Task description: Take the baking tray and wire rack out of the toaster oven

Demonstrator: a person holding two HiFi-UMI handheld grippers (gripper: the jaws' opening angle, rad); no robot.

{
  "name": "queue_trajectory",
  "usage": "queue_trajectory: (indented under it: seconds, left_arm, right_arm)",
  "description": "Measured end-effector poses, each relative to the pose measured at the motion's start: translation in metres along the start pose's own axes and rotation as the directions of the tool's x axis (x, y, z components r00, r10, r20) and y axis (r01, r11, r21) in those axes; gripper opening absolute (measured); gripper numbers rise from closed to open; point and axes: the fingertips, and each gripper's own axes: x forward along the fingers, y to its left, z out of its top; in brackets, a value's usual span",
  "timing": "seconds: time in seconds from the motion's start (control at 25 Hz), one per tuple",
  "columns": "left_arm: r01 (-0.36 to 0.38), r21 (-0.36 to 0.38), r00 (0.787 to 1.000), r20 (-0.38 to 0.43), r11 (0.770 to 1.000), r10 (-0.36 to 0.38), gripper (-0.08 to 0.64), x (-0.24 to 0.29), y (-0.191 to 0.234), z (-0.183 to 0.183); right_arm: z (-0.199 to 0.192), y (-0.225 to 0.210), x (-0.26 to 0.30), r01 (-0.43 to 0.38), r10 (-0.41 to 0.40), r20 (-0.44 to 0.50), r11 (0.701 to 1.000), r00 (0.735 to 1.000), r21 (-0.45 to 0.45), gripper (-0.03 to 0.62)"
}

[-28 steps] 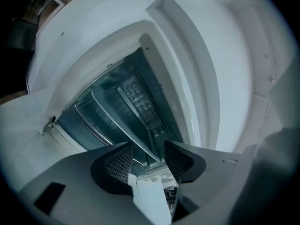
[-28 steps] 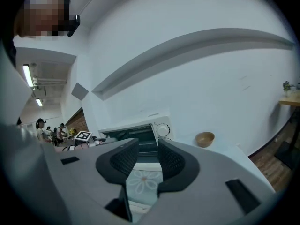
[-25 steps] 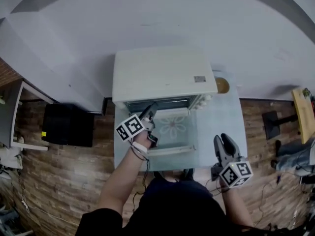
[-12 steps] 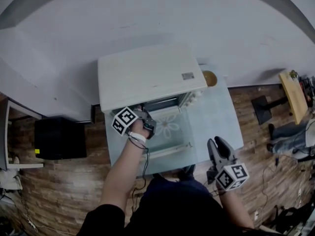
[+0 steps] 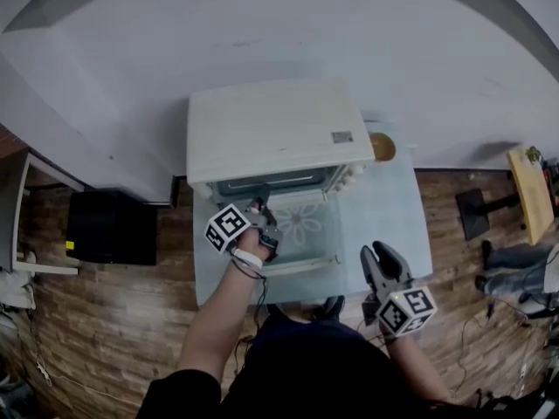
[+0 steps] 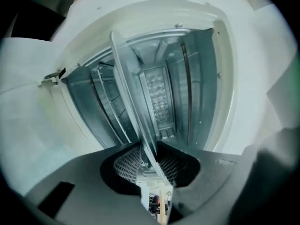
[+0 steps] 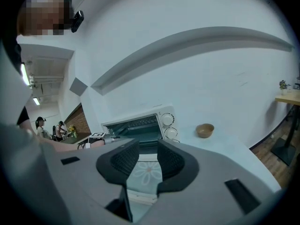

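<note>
A white toaster oven [image 5: 271, 129] stands on the table with its glass door [image 5: 306, 225] folded down towards me. My left gripper [image 5: 262, 202] reaches into the oven's mouth. In the left gripper view a thin metal rim of the baking tray [image 6: 129, 83] runs between the pads of the left gripper [image 6: 147, 158], whose jaws are closing onto it. Thin rods of the wire rack [image 6: 108, 109] show beside the tray inside the oven. My right gripper [image 5: 377, 256] hangs back at the table's near right, open and empty, and from the right gripper [image 7: 147, 161] the oven [image 7: 140, 121] shows ahead.
A small brown bowl [image 5: 383, 147] sits on the pale table [image 5: 393, 208] to the right of the oven, next to the wall. A black box [image 5: 109, 227] stands on the wooden floor at the left. People are far off in the right gripper view.
The left gripper has sunk a little at the oven's mouth and its jaws have drawn in around the tray's rim. The right gripper has stayed where it was.
</note>
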Motion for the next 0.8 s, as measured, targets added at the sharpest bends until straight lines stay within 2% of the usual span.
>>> queue_trajectory:
  seconds: [0.2,0.36,0.68,0.8]
  left_arm:
    - [-0.010,-0.003,1.000,-0.001,1.000,0.010,0.101,-0.030,0.000,-0.023]
    - [-0.032,0.002,0.999,0.006,0.999,0.032,0.098,-0.048,0.004,-0.036]
    - [-0.053,0.035,0.998,0.033,0.998,0.052,0.101,-0.055,0.009,-0.041]
    - [-0.058,0.049,0.997,0.047,0.997,0.056,0.159,-0.060,0.012,-0.034]
  right_arm:
    - [0.000,0.003,0.007,-0.091,0.091,-0.016,0.996,0.996,-0.010,0.124]
    - [-0.003,-0.001,0.006,-0.132,0.132,-0.031,0.991,0.991,0.000,0.121]
    - [-0.008,-0.016,-0.003,-0.144,0.145,-0.041,0.989,0.989,0.025,0.115]
    - [-0.009,-0.021,-0.004,-0.131,0.133,-0.043,0.990,0.990,0.046,0.114]
